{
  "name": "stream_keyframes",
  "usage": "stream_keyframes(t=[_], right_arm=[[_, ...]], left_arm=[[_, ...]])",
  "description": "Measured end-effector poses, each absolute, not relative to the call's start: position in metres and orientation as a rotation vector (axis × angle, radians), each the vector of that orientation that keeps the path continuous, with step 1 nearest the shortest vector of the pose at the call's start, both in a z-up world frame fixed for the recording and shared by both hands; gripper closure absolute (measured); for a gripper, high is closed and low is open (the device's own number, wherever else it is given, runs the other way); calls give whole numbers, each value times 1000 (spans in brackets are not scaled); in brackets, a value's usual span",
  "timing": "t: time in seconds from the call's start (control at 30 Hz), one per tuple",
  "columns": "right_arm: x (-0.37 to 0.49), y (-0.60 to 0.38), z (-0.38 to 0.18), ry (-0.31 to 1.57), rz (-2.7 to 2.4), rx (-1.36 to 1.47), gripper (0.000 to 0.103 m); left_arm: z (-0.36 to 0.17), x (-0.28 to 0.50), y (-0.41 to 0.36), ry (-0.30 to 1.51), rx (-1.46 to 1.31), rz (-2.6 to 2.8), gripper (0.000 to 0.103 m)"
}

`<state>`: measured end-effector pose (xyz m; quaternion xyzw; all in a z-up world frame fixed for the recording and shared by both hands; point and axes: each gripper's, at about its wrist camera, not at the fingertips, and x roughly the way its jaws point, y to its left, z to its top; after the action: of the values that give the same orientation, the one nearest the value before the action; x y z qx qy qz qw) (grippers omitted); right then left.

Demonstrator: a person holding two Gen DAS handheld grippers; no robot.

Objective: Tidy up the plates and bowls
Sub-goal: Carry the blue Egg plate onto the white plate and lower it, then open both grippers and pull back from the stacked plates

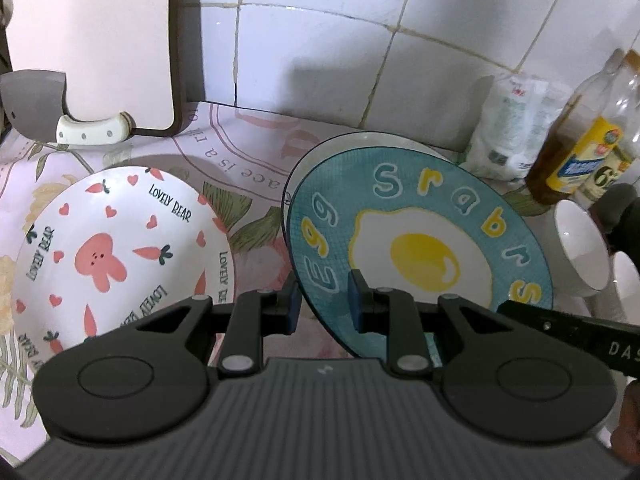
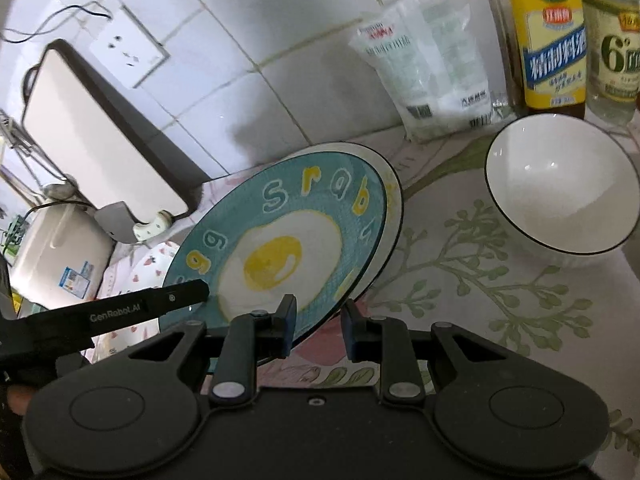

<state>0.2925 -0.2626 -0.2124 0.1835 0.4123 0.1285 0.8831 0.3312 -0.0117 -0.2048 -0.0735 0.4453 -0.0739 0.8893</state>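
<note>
Left gripper (image 1: 323, 300) beside rabbit plate (image 1: 116, 248)

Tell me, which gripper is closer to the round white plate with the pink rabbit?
Left. The left gripper grips the teal egg-painted plate on the rim beside the white rabbit plate; the right gripper grips the teal plate's opposite rim, farther away.

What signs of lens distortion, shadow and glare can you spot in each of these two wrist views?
Left wrist view: the tile lines on the wall bow into curves, and a soft shadow falls on the tiles behind the egg plate. Right wrist view: the corners go dark, the cutting board leans and bends, and small highlights glint inside the white bowl.
</note>
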Motion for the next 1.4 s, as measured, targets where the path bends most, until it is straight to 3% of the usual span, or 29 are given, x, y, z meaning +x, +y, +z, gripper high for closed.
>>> stream_keyframes(t=[0.9,1.17,1.4], right_arm=[[317,-243,-223,866,173,139,71],[313,-239,-216,839,132,115,71],[276,-245,-172,779,228,166,70]], left_arm=[[-215,355,-30,1075,-103,-102,78],[-189,338,-30,1044,-82,-115,71],[-153,300,-22,1019,-12,-165,65]])
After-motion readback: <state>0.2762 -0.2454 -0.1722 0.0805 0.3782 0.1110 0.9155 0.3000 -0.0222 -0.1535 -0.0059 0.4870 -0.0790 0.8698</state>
